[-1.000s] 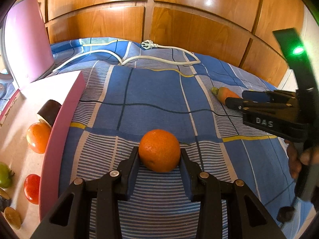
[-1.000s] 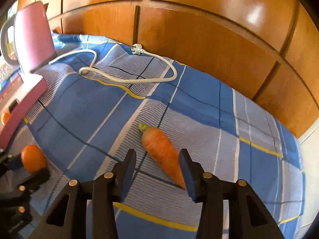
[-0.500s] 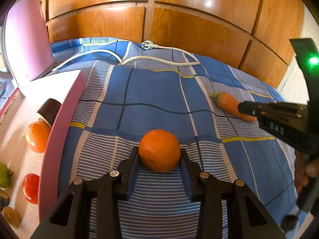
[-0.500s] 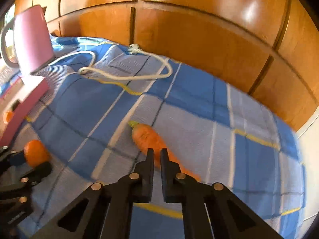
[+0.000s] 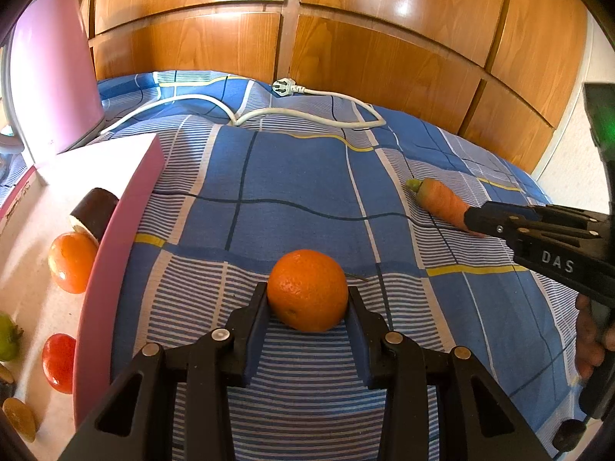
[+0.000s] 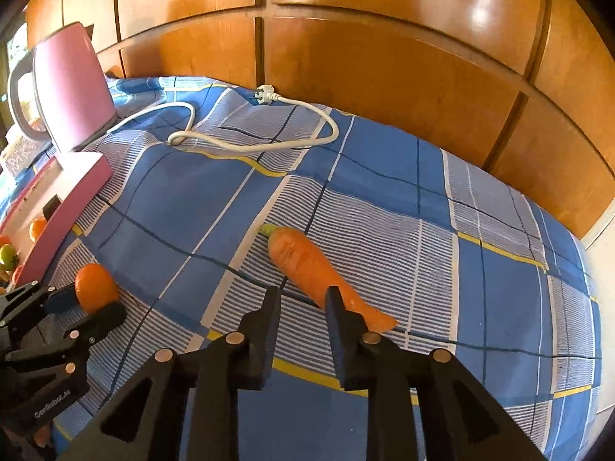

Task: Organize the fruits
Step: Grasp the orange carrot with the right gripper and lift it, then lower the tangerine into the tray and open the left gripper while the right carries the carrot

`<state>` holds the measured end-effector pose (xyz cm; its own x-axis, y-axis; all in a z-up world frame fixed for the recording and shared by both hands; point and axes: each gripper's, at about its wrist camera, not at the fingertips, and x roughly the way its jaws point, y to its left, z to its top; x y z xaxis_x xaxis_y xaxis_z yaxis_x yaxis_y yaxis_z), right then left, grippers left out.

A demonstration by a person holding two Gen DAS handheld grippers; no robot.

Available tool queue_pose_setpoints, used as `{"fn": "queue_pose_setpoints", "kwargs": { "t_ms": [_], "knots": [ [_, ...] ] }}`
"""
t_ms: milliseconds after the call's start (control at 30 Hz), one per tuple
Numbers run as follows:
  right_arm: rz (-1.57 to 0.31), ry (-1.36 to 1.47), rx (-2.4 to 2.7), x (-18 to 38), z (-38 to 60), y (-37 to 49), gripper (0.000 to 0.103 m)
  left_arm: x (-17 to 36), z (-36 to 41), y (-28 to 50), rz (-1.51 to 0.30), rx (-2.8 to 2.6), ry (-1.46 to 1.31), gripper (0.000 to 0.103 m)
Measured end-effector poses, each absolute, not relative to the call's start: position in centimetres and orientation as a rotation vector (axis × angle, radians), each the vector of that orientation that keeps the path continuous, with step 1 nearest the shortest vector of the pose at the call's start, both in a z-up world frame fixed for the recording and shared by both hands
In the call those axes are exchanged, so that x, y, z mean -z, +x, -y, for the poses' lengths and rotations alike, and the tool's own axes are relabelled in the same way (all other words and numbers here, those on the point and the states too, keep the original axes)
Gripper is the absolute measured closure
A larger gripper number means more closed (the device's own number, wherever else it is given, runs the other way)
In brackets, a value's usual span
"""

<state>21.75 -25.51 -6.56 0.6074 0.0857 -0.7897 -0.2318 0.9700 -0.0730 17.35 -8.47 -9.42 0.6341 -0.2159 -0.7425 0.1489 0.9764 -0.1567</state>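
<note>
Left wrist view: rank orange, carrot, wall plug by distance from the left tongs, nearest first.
1. Orange: between the fingers of the left tongs, on the blue cloth.
2. Carrot: farther out to the right, by the right tongs.
3. Wall plug: farthest, near the wooden panels.

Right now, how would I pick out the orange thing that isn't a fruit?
Start at the blue checked cloth in front of the wood panels. Near its middle, toward the right side, lies the carrot, by the tips of the right claw. It is long and tapered with a green stub at its top, unlike the round orange between the fingers of the left claw.
</note>
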Motion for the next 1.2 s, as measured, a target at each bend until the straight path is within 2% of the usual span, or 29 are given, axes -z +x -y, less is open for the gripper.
{"fn": "queue_pose_setpoints", "kwargs": {
  "t_ms": [133,200,400,800,933,1000,1200],
  "knots": [
    [-0.902,-0.161,-0.179,6.5,26.5,21.4,0.078,9.4,8.5,17.4,-0.86,0.212,-0.092,0.064],
    [-0.901,-0.165,-0.176,6.3,26.8,21.4,0.072,9.4,8.5,17.4,-0.86,0.214,-0.096,0.064],
    [-0.912,-0.202,-0.166,6.4,27.4,22.1,0.066,9.4,8.4,17.4,-0.859,0.218,-0.106,0.064],
    [-0.944,-0.342,-0.204,8.8,25.5,25.1,0.064,9.4,8.4,17.4,-0.858,0.216,-0.1,0.064],
    [-0.952,-0.394,-0.198,9.0,24.7,25.0,0.069,9.4,8.4,17.4,-0.858,0.216,-0.098,0.064],
    [-0.961,-0.385,-0.207,8.8,24.5,24.3,0.079,9.4,8.4,17.4,-0.858,0.216,-0.099,0.064],
    [-1.04,-0.296,-0.234,8.4,24.2,21.3,0.079,9.4,8.3,17.5,-0.858,0.221,-0.111,0.064]
  ]
}}
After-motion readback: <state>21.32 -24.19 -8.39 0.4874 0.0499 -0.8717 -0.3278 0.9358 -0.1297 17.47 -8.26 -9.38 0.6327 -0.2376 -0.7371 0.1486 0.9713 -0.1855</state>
